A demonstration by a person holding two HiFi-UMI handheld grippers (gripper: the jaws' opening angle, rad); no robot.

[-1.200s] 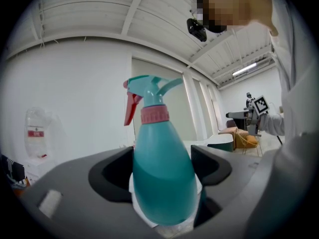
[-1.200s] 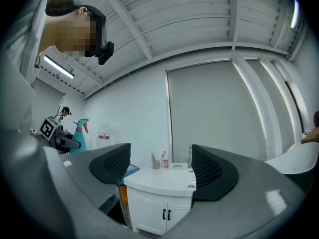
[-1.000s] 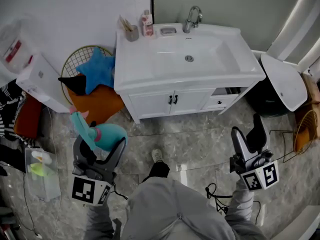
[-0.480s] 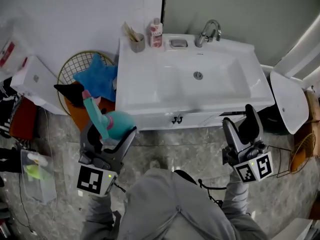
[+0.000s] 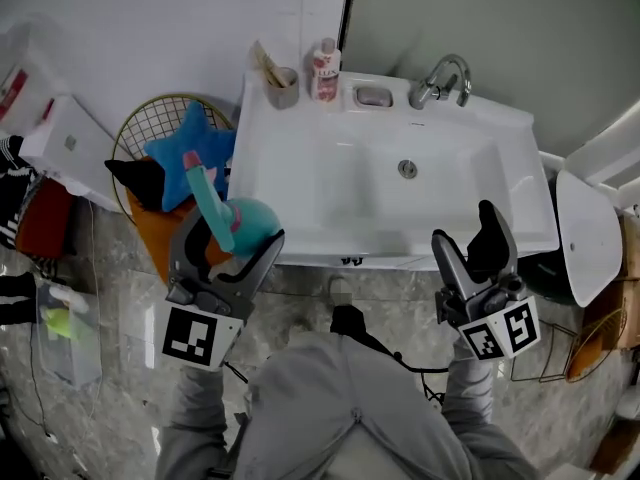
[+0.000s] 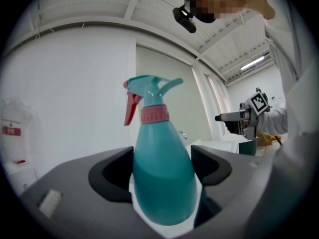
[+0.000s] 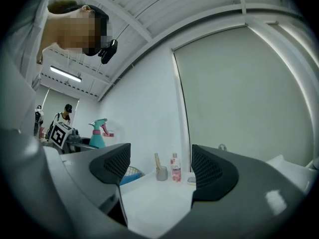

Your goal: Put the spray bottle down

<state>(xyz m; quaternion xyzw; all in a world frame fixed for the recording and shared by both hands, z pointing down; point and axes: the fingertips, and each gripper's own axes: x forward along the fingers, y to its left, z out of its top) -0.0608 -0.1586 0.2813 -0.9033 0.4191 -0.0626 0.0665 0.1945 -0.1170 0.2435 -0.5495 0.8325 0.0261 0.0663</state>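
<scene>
A teal spray bottle (image 5: 238, 224) with a pink collar and red trigger stands upright in my left gripper (image 5: 228, 248), which is shut on its body (image 6: 162, 176). It hangs in the air just left of the front left corner of the white washbasin (image 5: 300, 208). My right gripper (image 5: 470, 248) is open and empty, held over the basin's front right edge. In the right gripper view its jaws frame the basin top (image 7: 149, 195), and the spray bottle (image 7: 97, 133) shows small at the far left.
On the basin's back ledge stand a grey cup (image 5: 282, 90), a pink bottle (image 5: 323, 70), a soap dish (image 5: 372, 96) and a tap (image 5: 440, 78). A wire basket (image 5: 150, 118) with a blue star cushion (image 5: 190, 153) sits left of the cabinet.
The person has stepped closer to the basin. Both grippers have moved forward; the left one carries the spray bottle up beside the basin's front left corner.
</scene>
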